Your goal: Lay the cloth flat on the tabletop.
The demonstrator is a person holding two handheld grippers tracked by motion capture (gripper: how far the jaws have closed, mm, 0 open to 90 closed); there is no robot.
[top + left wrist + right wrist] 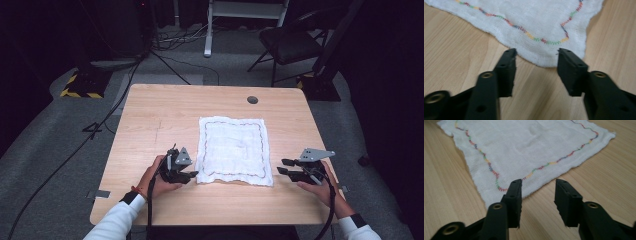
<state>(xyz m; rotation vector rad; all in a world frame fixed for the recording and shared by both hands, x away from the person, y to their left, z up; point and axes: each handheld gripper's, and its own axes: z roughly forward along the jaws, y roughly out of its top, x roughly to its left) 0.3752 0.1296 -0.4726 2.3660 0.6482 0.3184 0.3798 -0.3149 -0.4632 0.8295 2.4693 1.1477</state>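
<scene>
White cloth point(233, 150) flat mid-surface point(150, 115). Left tongs point(191, 175) and right tongs point(284, 166) both apart, empty, at near corners. We lower, pinch hem only, lift evenly.

white woven cloth point(232, 149), matt wooden table point(160, 117)

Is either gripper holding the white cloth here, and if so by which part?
Nothing is held. Both the left gripper and right gripper stand open just short of the cloth's near corners.
</scene>
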